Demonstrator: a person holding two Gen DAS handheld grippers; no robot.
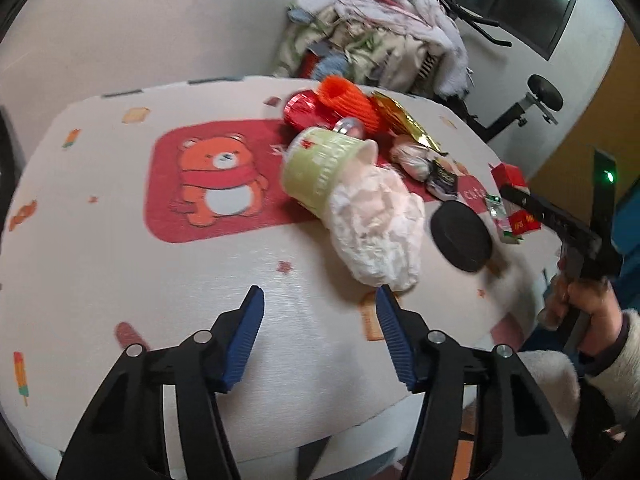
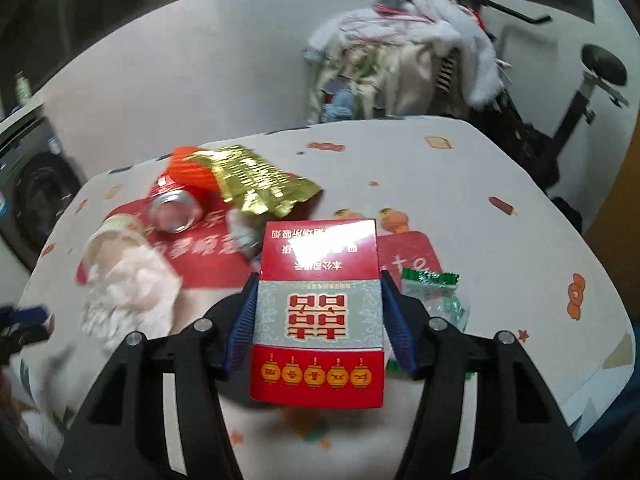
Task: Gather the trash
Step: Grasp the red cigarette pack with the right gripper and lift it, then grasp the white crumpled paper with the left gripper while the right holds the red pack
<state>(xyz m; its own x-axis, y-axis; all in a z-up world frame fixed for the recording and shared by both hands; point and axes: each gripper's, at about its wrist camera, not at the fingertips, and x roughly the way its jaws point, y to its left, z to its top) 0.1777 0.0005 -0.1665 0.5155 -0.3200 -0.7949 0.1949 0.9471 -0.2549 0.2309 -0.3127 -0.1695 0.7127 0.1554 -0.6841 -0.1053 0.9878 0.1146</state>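
Note:
My right gripper point(image 2: 320, 280) is shut on a red and grey cigarette box point(image 2: 320, 308), its blue pads pressing on both sides of the box above the table. My left gripper point(image 1: 320, 292) is open low over the tablecloth, with nothing between its fingers. A crumpled white tissue wad point(image 1: 376, 228) lies just beyond its right fingertip, spilling from a tipped pale green cup point(image 1: 316, 168). Past these lie a black round lid point(image 1: 460, 236), a crushed can point(image 2: 176, 208), a gold foil wrapper point(image 2: 256, 184), an orange ribbed piece point(image 1: 348, 100) and a green candy wrapper point(image 2: 432, 288).
The table point(image 1: 120, 272) carries a white cloth with a red bear panel. Behind it a rack is heaped with clothes point(image 1: 380, 40), and an exercise machine point(image 2: 592, 80) stands at the right. A hand in a fleecy sleeve point(image 1: 592, 312) holds the right gripper at the table's right edge.

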